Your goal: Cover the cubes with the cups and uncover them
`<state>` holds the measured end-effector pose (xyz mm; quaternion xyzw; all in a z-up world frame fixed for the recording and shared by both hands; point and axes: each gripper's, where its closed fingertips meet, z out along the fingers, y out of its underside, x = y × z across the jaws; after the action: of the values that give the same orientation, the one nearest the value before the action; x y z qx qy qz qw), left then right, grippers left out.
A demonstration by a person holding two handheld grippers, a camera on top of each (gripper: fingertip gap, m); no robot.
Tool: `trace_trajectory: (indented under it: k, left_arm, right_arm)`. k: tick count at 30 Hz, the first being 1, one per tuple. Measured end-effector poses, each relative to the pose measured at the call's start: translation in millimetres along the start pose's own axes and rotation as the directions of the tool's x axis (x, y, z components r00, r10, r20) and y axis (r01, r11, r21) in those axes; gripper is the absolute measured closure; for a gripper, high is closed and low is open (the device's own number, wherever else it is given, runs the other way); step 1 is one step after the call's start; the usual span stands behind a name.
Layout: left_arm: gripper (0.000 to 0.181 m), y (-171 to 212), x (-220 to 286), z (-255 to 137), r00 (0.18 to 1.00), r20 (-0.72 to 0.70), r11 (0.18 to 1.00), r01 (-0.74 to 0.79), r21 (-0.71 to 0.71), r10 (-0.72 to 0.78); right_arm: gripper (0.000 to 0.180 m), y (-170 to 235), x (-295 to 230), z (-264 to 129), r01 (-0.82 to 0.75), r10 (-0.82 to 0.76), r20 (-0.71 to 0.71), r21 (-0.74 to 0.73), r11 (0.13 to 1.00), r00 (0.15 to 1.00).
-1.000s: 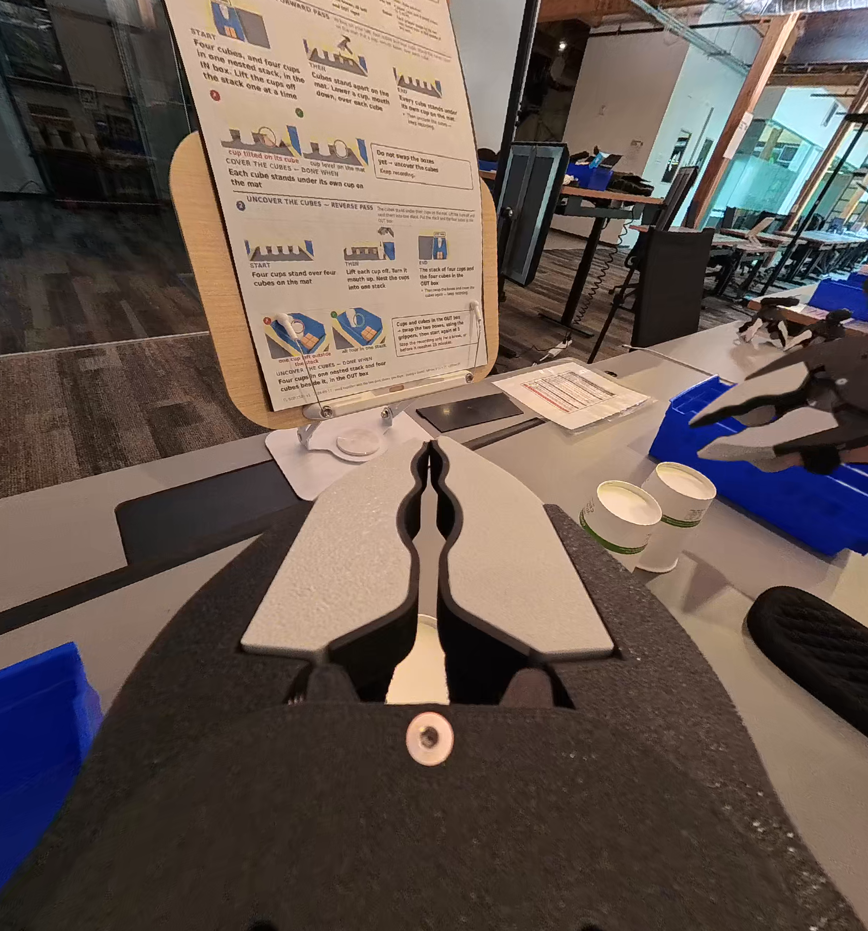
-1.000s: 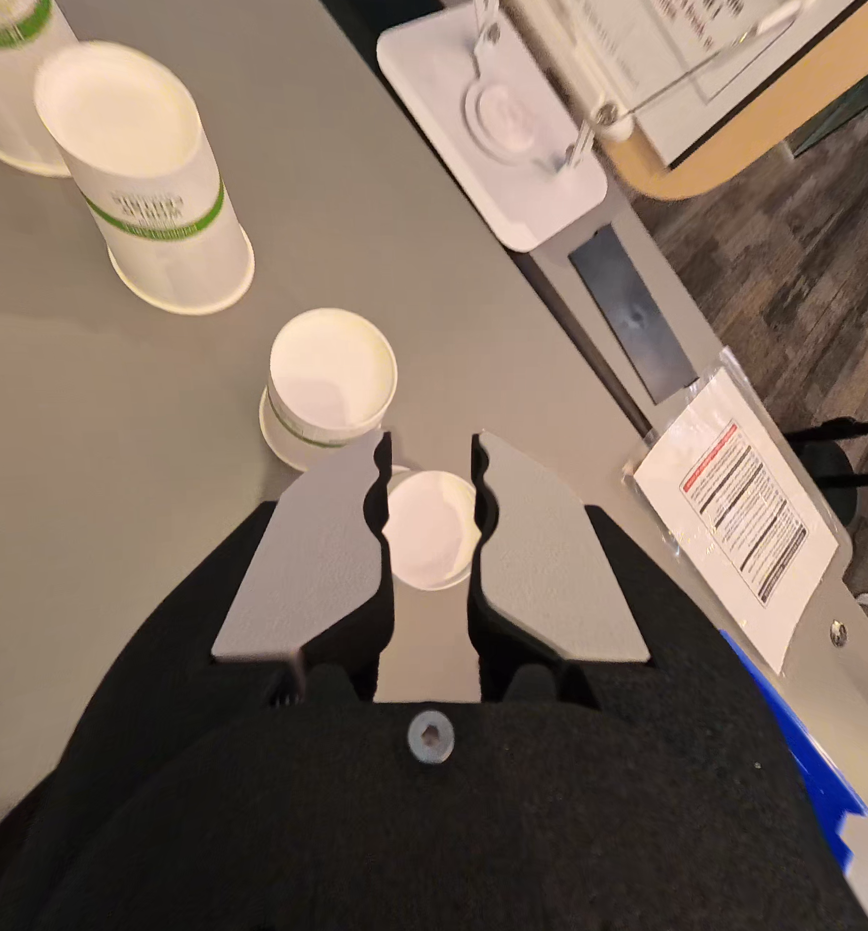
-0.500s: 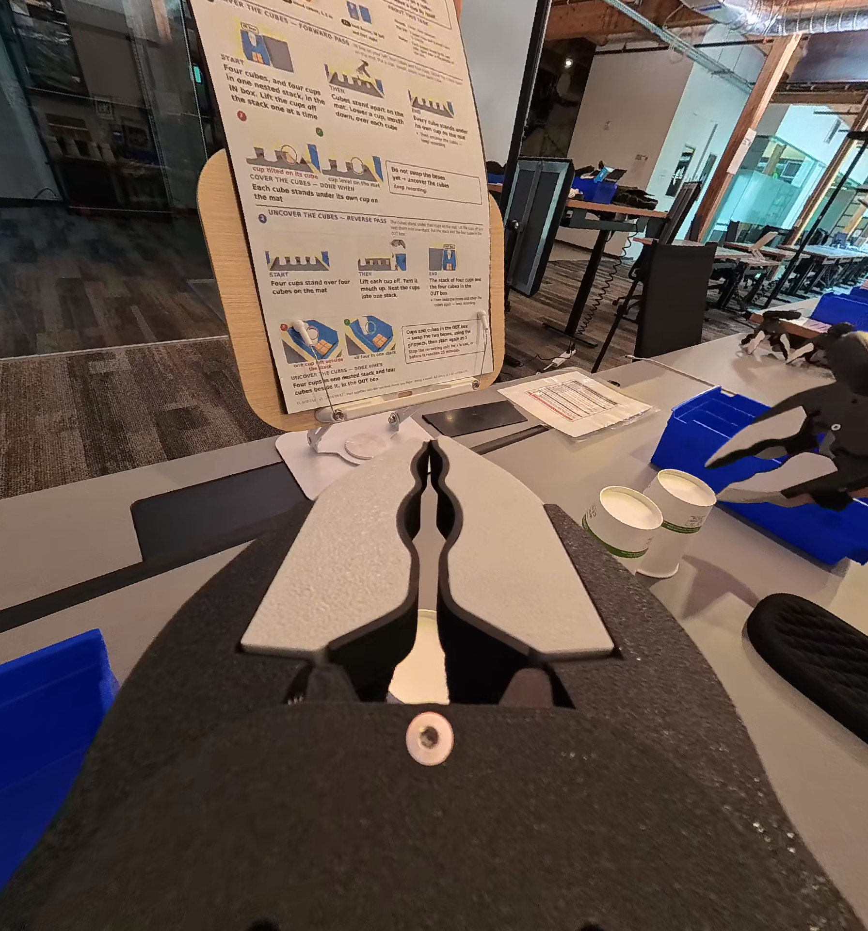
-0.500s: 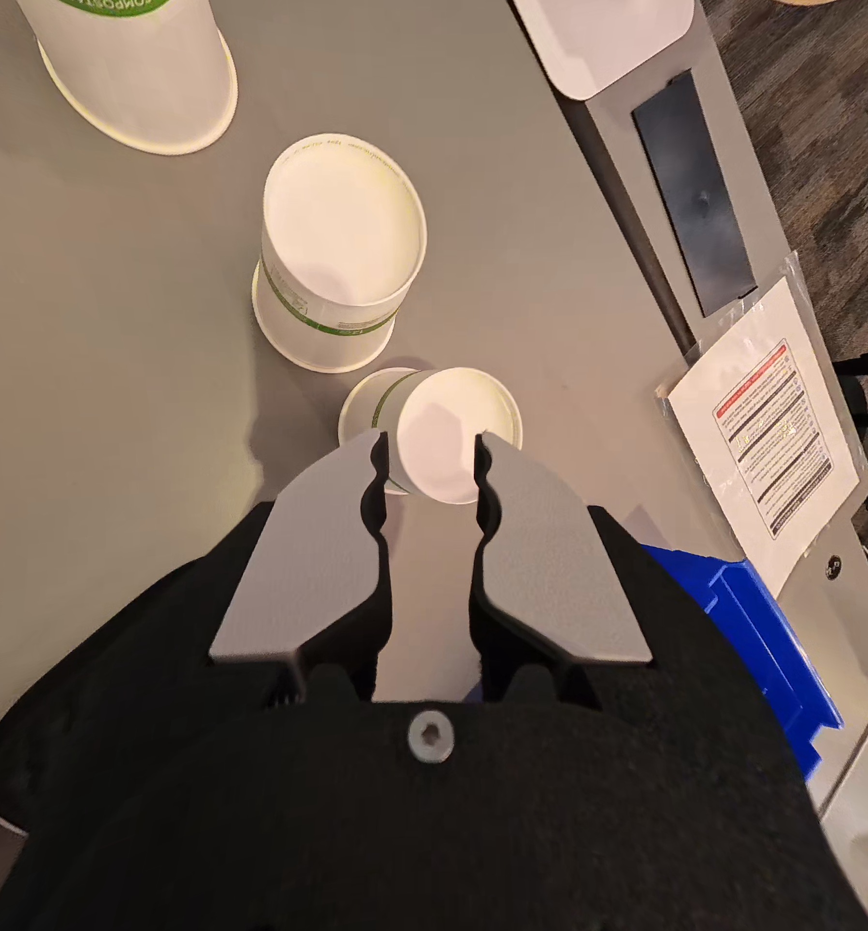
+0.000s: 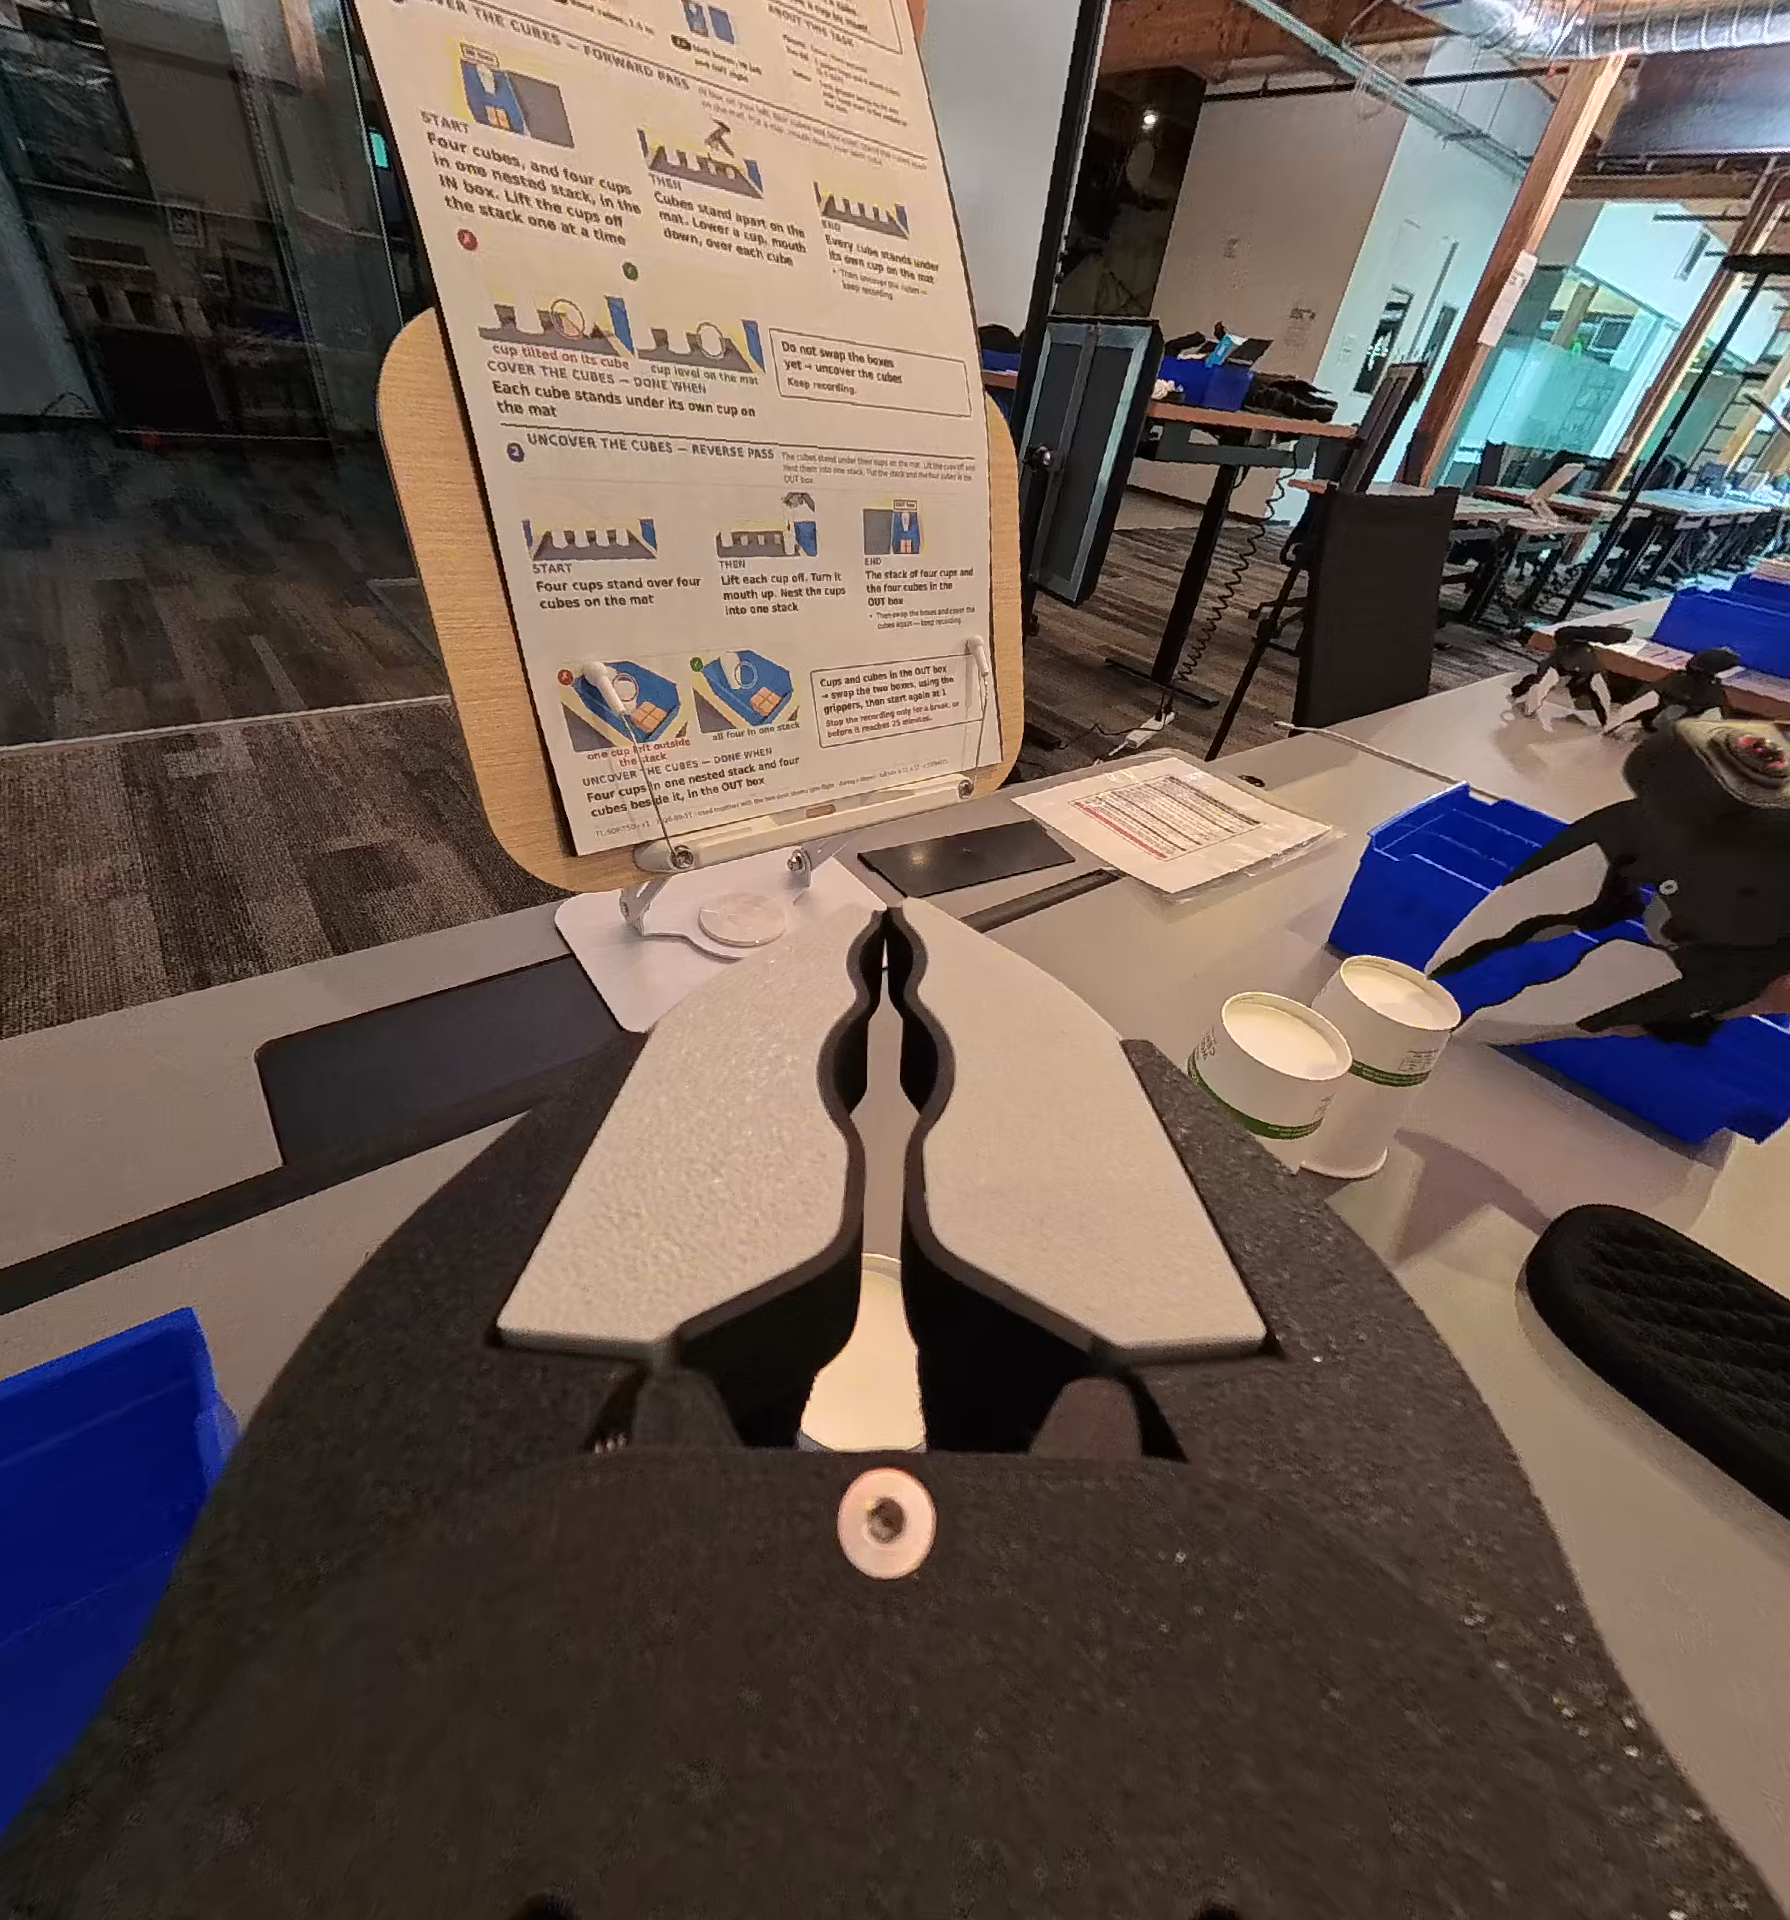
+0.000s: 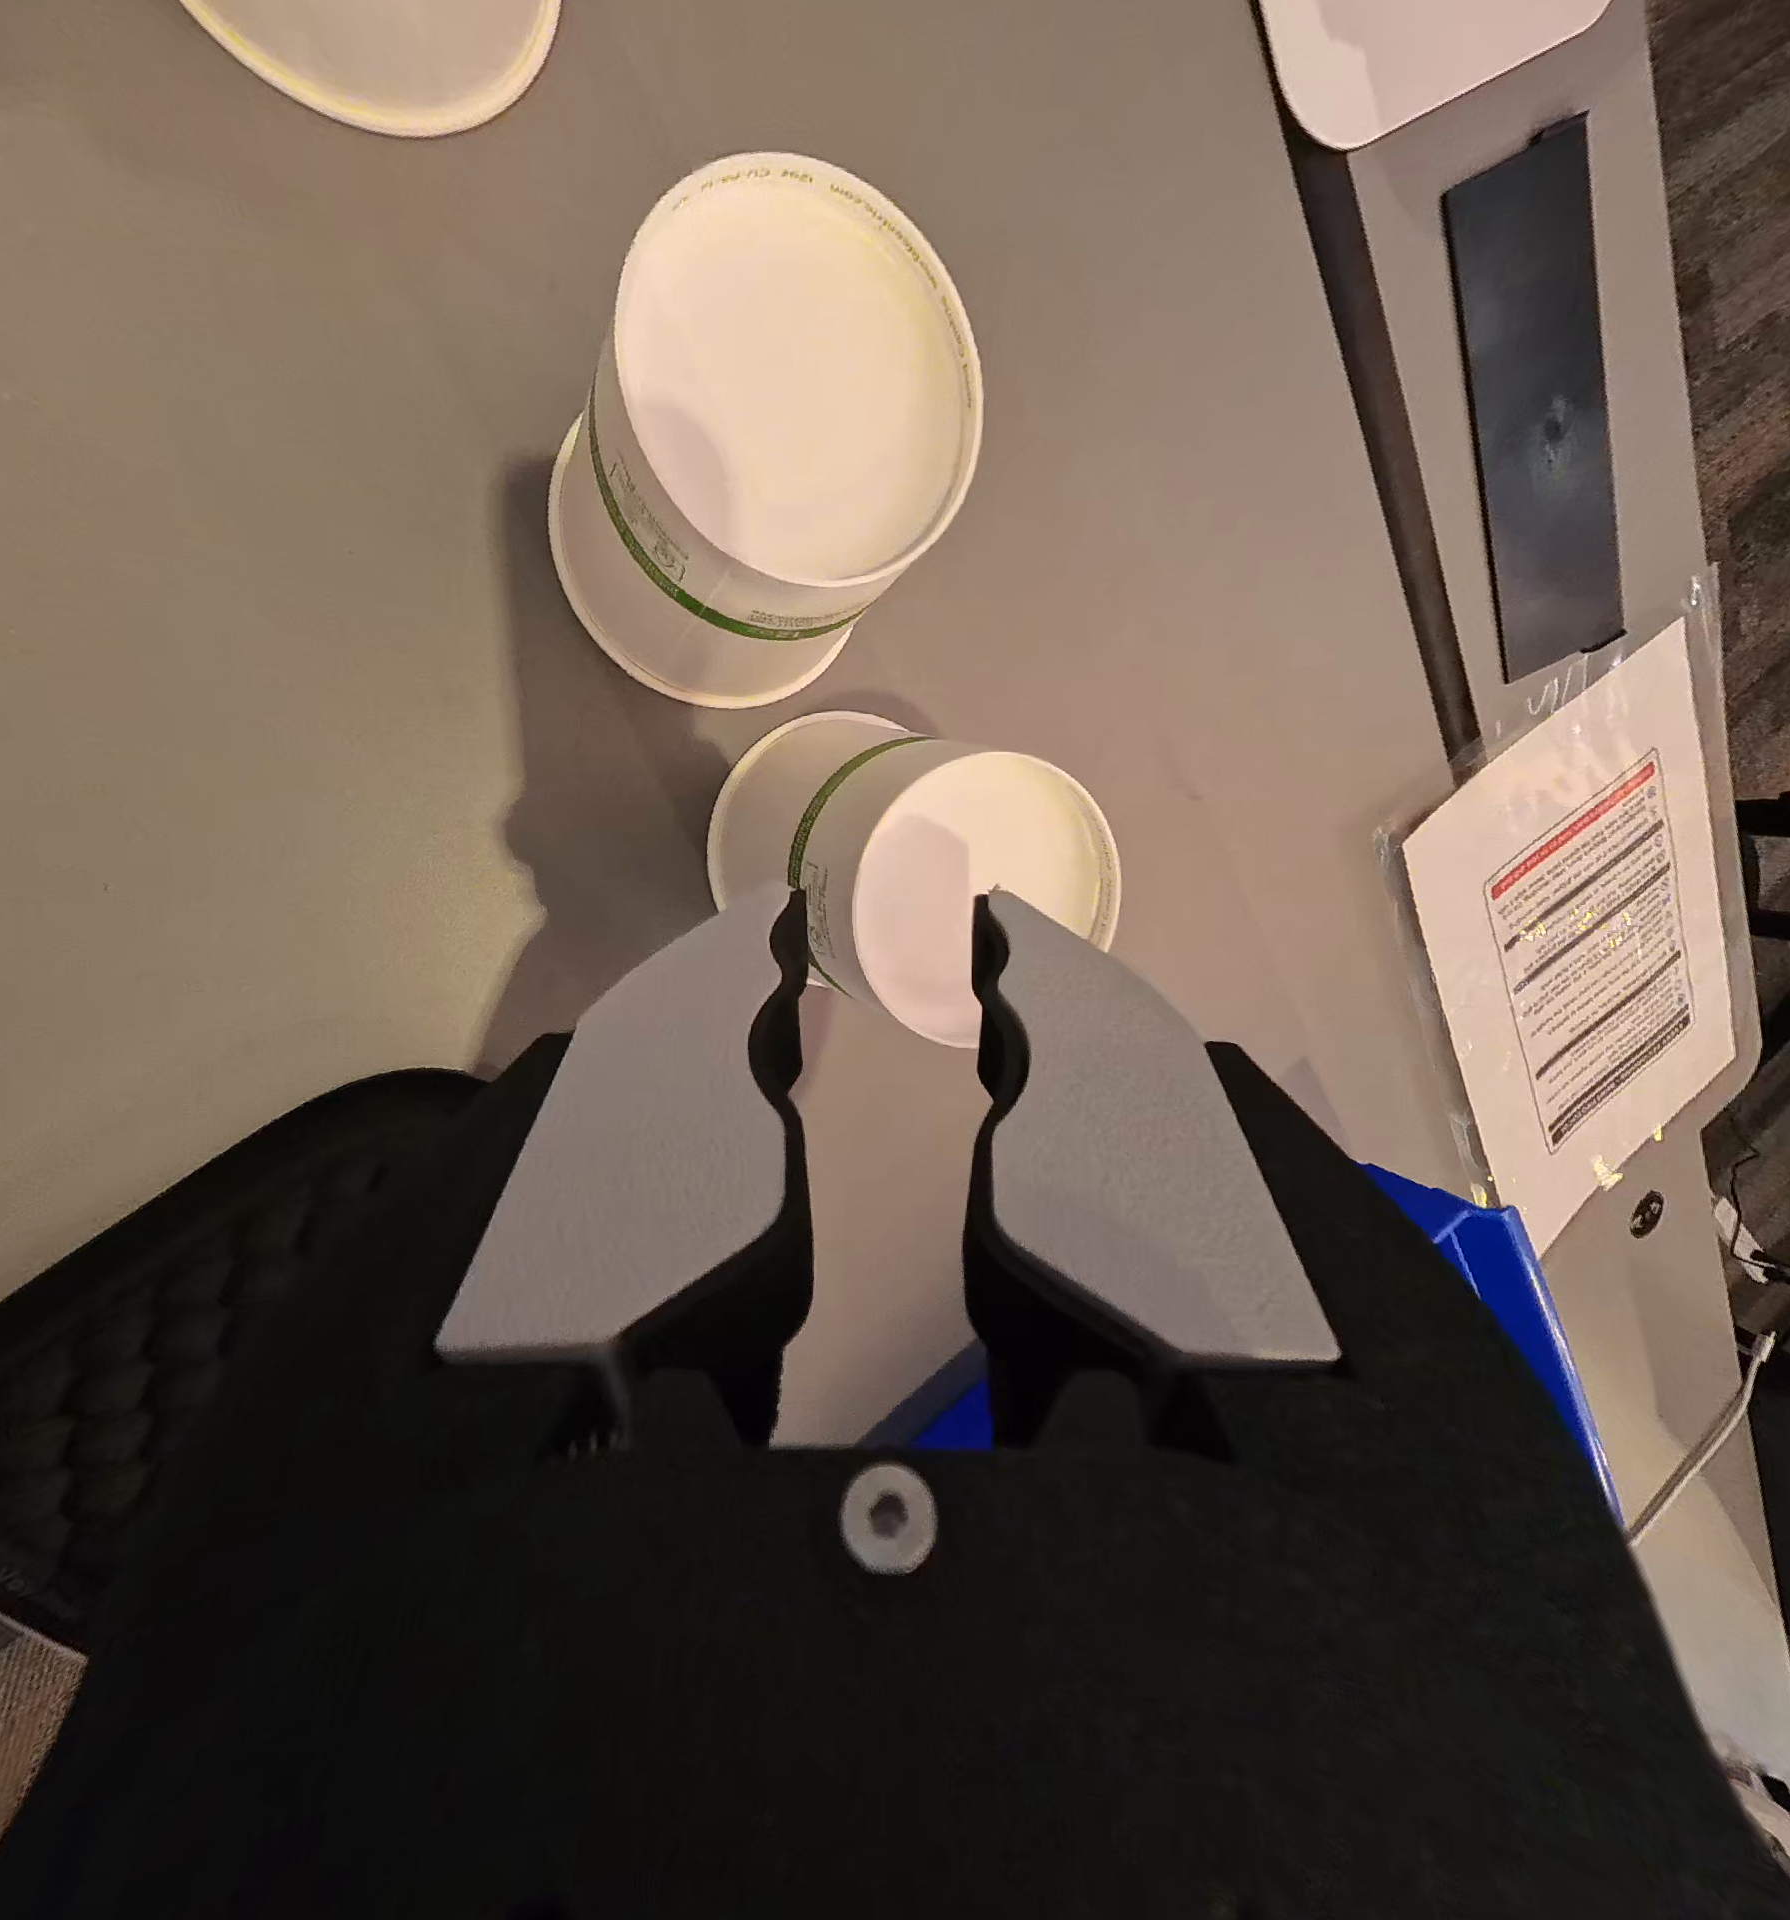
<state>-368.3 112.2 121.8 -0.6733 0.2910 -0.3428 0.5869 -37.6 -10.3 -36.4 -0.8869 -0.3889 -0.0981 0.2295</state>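
Several white paper cups with a green band stand mouth down on the grey table (image 6: 247,520). No cube shows. My right gripper (image 6: 883,899) is open, with its tips at the near edge of the upturned base of the nearest cup (image 6: 984,852). A second cup (image 6: 797,416) stands just beyond it, and only the rim of a third cup (image 6: 382,52) shows at the top. In the left wrist view both cups (image 5: 1275,1060) (image 5: 1390,1023) stand at the right with the right gripper (image 5: 1483,935) over them. My left gripper (image 5: 886,925) is shut; a white cup surface (image 5: 865,1351) shows below through its gap.
A blue bin (image 5: 1649,1081) lies right of the cups and also shows under my right gripper (image 6: 1473,1278). Another blue bin (image 5: 39,1507) is at the left. An instruction board on a stand (image 5: 725,468), a bagged sheet (image 6: 1577,956) and a black quilted pad (image 5: 1701,1351) are nearby.
My right gripper has come down and forward to the nearest cup, staying open. My left gripper stayed shut and shifted only slightly.
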Motion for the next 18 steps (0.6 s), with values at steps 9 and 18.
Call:
trace_trajectory:
  k: [9,18]
  left_arm:
    - [0.181,-0.2,1.4,0.0,1.0,-0.006,1.0,-0.002,-0.001,0.002]
    - [0.181,0.1,-0.8,0.5,1.0,-0.004,1.0,0.006,0.0,-0.006]
  right_arm:
    - [0.161,2.5,-1.5,16.5,0.027,-0.026,0.024,-0.051,0.998,0.999]
    - [0.167,4.7,-3.9,24.5,0.031,-0.029,0.037,-0.063,0.998,0.999]
